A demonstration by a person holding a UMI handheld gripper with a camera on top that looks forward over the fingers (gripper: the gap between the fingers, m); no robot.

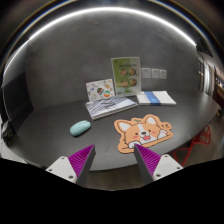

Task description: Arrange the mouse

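**One mouse sitting alone on the table**

Some things are hard to see here. A dark screen (14, 100) is standing at the left side of the table (60, 145), and part of it is cut off. Something small and dark is lying on the table under it, but I cannot tell what it is. At the far right there are dark shapes too, and they are too blurry to name. The words on the papers are too small to read.

Now let us count. There is one mouse (80, 127). It is pale green-blue and it is lying on the bare table, ahead of the left finger and well apart from it. There is one mat (143, 132), shaped like a corgi dog with an orange and white face. It is lying to the right of the mouse, just ahead of the right finger. The mouse is not touching the mat.

Behind them, one pile of books (110, 105) is lying flat. One more book (156, 97) is lying to its right. Two picture cards are leaning on the wall: a small card (99, 88) and a big card (126, 74) with green on it.

The gripper (115, 160) is hanging over the near part of the table. Its two fingers are spread wide apart, and nothing is between them. Two purple pads (84, 157) are showing, one on each finger.
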